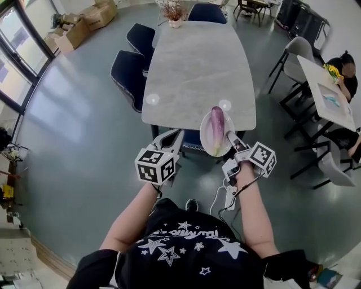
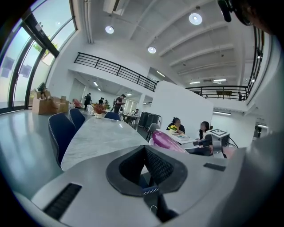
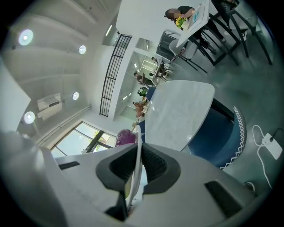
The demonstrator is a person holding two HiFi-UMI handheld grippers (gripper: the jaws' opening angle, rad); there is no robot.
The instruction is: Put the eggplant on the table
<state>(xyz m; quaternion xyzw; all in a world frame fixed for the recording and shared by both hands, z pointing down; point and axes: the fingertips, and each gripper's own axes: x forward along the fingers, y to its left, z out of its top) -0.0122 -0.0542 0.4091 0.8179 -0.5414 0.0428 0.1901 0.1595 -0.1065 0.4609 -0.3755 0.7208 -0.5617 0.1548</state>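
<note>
A purple eggplant lies on a white plate that hangs over the near edge of the grey marble table. My right gripper is shut on the plate's near rim. In the right gripper view the plate's rim runs edge-on between the pads, with the eggplant beyond them. My left gripper hovers left of the plate at the table edge, shut on nothing. The left gripper view shows its jaws meeting, the eggplant to their right and the table ahead.
Dark blue chairs line the table's left side, and another is tucked under its near edge. Two small clear discs rest on the tabletop, and a flower vase stands at the far end. People sit at a white table on the right.
</note>
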